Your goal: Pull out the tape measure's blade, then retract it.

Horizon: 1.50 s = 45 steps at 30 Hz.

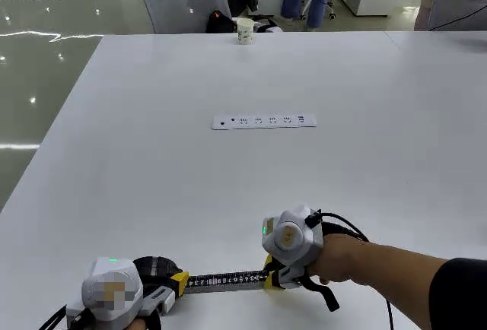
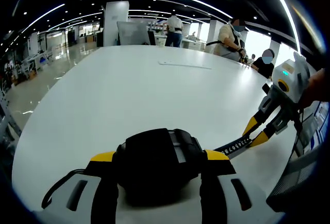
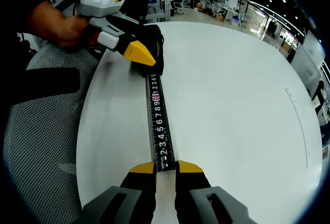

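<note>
Tape measure (image 2: 157, 159): black case. Blade (image 3: 159, 123): black, white numerals. Right gripper (image 3: 165, 168) fingers (image 3: 191, 167): yellow tips, black shanks. Tabletop (image 1: 228, 185): plain white. Power strip (image 1: 263, 121): white.

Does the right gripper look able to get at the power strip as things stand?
Probably not yet: the right gripper is shut on the tape blade, so it must let go first. The table toward the power strip looks unobstructed.

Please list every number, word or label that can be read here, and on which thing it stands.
"2 3 4 5 6 7 8 9", a red mark, "1 2 3 4 5": on the tape measure's blade.
Markings on the power strip: too small to read.
Print on the white cup: too blurred.
No brand can be read on the tape measure's case.
</note>
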{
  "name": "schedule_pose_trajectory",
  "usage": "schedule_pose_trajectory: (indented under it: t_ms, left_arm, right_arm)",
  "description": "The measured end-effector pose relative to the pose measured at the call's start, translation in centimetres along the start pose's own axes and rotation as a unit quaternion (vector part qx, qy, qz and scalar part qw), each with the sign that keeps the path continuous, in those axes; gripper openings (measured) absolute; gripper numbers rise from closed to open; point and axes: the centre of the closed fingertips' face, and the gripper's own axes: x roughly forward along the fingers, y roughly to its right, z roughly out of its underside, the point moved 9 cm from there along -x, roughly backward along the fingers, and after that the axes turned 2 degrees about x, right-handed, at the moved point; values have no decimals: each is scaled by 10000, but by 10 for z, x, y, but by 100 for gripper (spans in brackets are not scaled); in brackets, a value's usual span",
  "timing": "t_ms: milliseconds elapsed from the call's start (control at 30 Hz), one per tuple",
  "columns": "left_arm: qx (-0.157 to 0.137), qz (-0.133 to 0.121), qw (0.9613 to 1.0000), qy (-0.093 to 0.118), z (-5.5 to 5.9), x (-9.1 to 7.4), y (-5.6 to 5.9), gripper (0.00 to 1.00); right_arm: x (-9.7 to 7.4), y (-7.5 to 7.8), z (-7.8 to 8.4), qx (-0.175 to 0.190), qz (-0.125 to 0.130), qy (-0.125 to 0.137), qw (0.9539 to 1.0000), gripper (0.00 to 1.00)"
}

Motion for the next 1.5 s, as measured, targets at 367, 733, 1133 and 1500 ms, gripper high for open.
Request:
schedule_pose_trajectory:
  t_ms: [367, 733, 1133, 1500]
  left_arm:
    - [-2, 12, 10000, -24, 0, 1, -1, 59]
    - [-5, 18, 10000, -32, 0, 0, -1, 59]
    - [-64, 48, 10000, -29, 1, -1, -1, 59]
    - [-99, 99, 9999, -12, 1, -1, -3, 59]
  right_arm:
    - [2, 0, -3, 61, -11, 42, 10000, 10]
    - [3, 0, -5, 128, -12, 59, 9999, 10]
    - [4, 0, -7, 183, -15, 51, 9998, 11]
    - [6, 0, -10, 262, -26, 73, 9996, 11]
